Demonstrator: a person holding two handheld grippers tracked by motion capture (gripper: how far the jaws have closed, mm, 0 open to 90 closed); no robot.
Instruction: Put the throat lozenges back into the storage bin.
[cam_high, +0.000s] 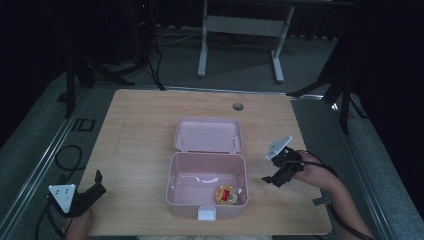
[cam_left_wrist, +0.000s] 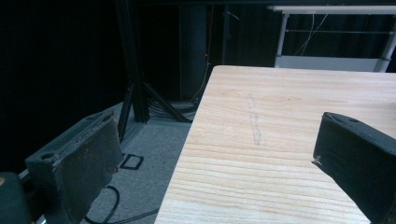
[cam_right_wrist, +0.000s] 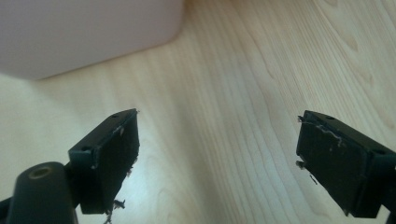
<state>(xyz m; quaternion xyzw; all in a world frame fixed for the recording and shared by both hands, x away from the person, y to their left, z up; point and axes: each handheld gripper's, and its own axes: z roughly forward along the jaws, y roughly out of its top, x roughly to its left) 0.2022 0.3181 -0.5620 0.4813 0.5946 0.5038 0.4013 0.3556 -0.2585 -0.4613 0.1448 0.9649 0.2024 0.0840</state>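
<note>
A pink plastic box (cam_high: 207, 187) stands open at the table's near middle, its lid (cam_high: 208, 134) laid back behind it. Inside, at the front right, lies a small round yellow-and-red item (cam_high: 226, 195). A white latch (cam_high: 206, 214) sticks out at the box's front. My left gripper (cam_high: 96, 184) hovers at the table's near left corner, open and holding nothing; in the left gripper view its jaws straddle the table's left edge. My right gripper (cam_high: 270, 177) is open just right of the box; a corner of the box's pink wall (cam_right_wrist: 88, 32) lies ahead of its spread jaws.
The wooden table (cam_high: 140, 130) has a round cable hole (cam_high: 238, 106) at the back. Beyond the table stand a white desk frame (cam_high: 240, 45) and black stand legs (cam_high: 100, 70). Cables (cam_high: 65, 157) lie on the floor to the left.
</note>
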